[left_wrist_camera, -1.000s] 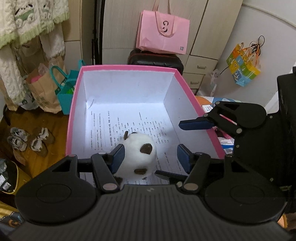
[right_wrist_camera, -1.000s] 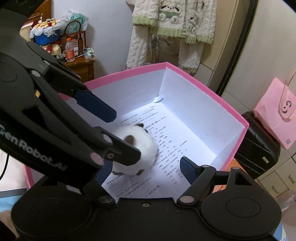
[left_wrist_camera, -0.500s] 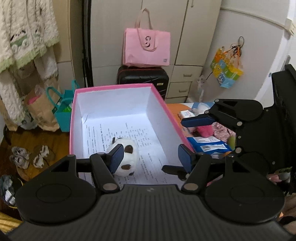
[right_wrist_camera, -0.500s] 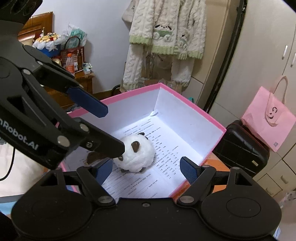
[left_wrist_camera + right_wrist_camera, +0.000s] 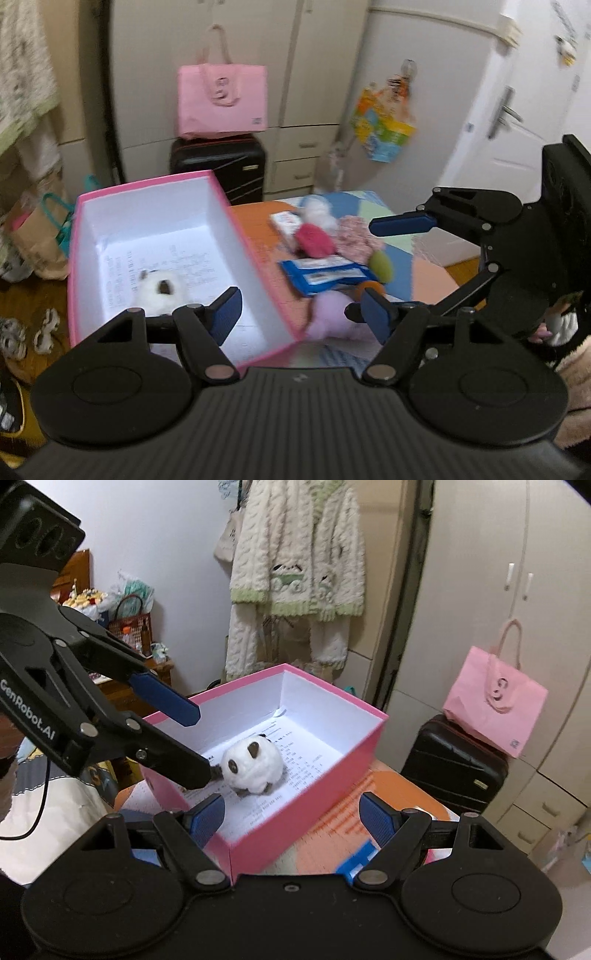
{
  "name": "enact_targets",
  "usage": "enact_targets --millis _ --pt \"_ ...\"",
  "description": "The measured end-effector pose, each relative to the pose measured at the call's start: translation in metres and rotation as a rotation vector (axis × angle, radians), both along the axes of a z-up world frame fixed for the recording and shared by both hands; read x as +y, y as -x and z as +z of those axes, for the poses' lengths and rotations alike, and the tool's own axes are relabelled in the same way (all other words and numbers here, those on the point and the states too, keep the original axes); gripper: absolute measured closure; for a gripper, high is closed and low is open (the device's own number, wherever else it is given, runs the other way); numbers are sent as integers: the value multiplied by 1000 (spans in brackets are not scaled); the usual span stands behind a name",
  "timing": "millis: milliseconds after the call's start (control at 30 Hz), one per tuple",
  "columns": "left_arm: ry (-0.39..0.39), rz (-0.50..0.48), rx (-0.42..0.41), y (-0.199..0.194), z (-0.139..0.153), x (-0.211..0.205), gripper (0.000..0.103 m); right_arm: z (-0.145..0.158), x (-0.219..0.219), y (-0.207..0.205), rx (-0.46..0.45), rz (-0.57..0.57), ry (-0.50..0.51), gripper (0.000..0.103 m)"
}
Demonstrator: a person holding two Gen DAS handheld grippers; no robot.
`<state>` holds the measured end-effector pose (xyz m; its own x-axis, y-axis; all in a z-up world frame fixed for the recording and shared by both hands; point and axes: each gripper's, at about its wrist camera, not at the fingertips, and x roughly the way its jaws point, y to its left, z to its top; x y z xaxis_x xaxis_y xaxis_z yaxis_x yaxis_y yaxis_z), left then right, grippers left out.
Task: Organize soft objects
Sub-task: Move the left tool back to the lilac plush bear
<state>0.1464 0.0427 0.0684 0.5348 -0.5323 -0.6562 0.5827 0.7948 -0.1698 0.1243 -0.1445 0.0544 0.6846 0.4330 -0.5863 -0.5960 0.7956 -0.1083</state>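
Note:
A white plush ball with brown patches (image 5: 159, 291) (image 5: 253, 764) lies alone inside the open pink box (image 5: 236, 229) (image 5: 317, 794), on a printed sheet. My left gripper (image 5: 301, 314) is open and empty, above the box's near right corner. My right gripper (image 5: 293, 818) is open and empty, above the box's near wall. To the right of the box lie a lilac plush (image 5: 332, 317), a red fuzzy item (image 5: 314, 240), a pink knitted item (image 5: 356, 236), a white fluffy item (image 5: 319, 214), a green ball (image 5: 382, 266) and an orange one (image 5: 369, 288).
Blue and white packets (image 5: 325, 275) lie among the soft items on the patchwork-covered table (image 5: 424, 273). A black suitcase (image 5: 218, 162) with a pink bag (image 5: 221, 99) stands behind. Shoes (image 5: 22, 332) and bags sit on the floor at left.
Both grippers have pulled up and back from the box, leaving the white plush on its floor. The left view has swung right, bringing the pile of soft items into sight.

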Motion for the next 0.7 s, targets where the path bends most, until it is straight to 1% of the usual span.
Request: enact_targets --millis 133,233,367,500,600,700 --pt "34 -92 -30 21 3 -22 29 -2 -28 23 -4 -36 -21 19" --pt "34 -152 -59 33 6 -42 27 -7 -45 37 -4 -68 -21 19" --pt "-3 -199 -91 43 2 -71 26 -15 -62 51 -4 -92 -17 19" --pt "-41 -237 -64 43 -14 -98 26 -26 -75 62 -7 -62 -35 18" --pt "-78 -237 -53 39 -29 -113 26 -42 -84 63 12 -71 -50 17" --pt "-138 -220 -46 32 -49 -128 26 -63 -90 58 47 -88 -73 17"
